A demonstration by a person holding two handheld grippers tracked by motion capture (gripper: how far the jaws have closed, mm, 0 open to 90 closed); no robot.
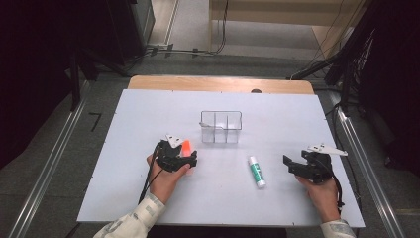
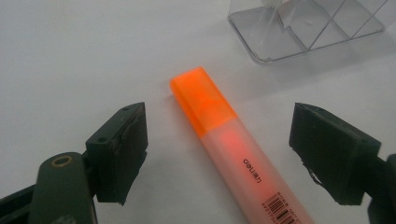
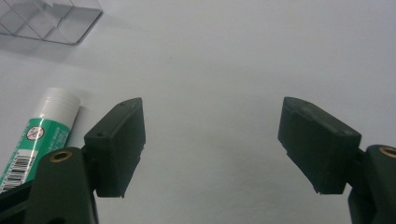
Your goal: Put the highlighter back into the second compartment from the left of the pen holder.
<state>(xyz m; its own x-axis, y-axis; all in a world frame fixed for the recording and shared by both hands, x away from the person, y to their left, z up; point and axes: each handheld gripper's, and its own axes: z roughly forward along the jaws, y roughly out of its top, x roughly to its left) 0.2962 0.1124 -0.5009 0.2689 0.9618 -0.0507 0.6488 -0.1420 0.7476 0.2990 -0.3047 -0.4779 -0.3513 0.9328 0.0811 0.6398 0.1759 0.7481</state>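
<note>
Left gripper [image 2: 217, 154] hovering with jaws spread wide either side of an orange highlighter [image 2: 229, 144] lying flat near the tabletop's [image 1: 148, 114] middle, just short of a clear divided organizer [image 1: 221, 127], right gripper [image 3: 212, 149] resting released toward the right edge, glue stick [image 1: 257, 171] lying beside it

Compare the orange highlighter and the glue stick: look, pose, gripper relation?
The orange highlighter is translucent with an orange cap; the glue stick is green with a white cap. The highlighter lies between the open jaws of the left gripper; the glue stick lies outside the open jaws of the right gripper. Both lie flat on the white table, untouched.
</note>
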